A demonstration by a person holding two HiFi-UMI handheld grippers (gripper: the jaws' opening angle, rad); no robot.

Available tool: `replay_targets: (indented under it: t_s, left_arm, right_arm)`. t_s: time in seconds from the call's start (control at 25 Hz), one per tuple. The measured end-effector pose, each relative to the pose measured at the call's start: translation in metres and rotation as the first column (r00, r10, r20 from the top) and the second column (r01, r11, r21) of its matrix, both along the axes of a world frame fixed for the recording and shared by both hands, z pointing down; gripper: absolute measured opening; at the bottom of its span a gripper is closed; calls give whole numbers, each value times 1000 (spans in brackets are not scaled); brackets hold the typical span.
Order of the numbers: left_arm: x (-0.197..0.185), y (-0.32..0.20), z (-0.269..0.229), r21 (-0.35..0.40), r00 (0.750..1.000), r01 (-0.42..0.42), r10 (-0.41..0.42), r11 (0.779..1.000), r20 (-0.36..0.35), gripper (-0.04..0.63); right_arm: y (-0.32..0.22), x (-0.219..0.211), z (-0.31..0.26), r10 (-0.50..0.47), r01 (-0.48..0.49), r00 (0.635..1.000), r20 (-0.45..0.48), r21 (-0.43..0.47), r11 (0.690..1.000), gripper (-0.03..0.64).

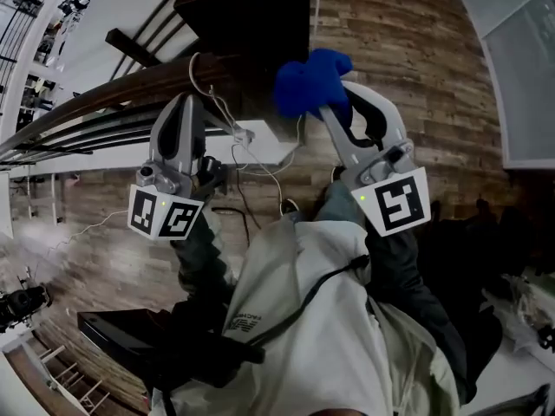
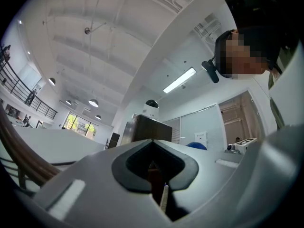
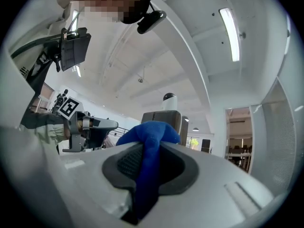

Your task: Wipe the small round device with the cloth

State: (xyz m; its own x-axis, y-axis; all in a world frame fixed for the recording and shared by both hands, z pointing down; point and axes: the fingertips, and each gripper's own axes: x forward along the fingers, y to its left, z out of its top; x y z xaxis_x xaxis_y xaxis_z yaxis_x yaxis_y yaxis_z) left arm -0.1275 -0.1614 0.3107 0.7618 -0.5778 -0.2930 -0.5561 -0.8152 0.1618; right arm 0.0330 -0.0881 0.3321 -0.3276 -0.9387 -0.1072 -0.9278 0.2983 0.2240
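My right gripper (image 1: 336,102) is raised in front of me, shut on a bunched blue cloth (image 1: 309,81) that bulges out past its tips. The right gripper view has the cloth (image 3: 151,136) pinched between the jaws of the right gripper (image 3: 149,148). The small round device (image 3: 169,101), white with a black domed top, stands on a dark cabinet beyond the cloth. It also shows far off in the left gripper view as the device (image 2: 152,105). My left gripper (image 1: 186,104) is held up beside the right one, jaws together; the left gripper (image 2: 153,150) is apart from the device.
A dark wooden cabinet (image 1: 247,16) stands ahead on the wood-plank floor (image 1: 416,50). White cables (image 1: 260,170) trail from it past the left gripper. A curved railing (image 1: 78,111) runs at the left. My pale jacket (image 1: 321,319) fills the lower middle.
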Motion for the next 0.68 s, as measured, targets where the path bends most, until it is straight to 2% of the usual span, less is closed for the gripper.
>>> replay_targets:
  t_s: [0.24,0.68]
  left_arm:
    - [8,9,4,-9,999,-43,43,999,21,5]
    - [37,26,-17,18,1000,5,-5,1000,-13,5]
  right_arm:
    - [13,10,-5,59,-61,998,37,55,997,72]
    - [23,35,-30,0,-5,999,46,107,994,72]
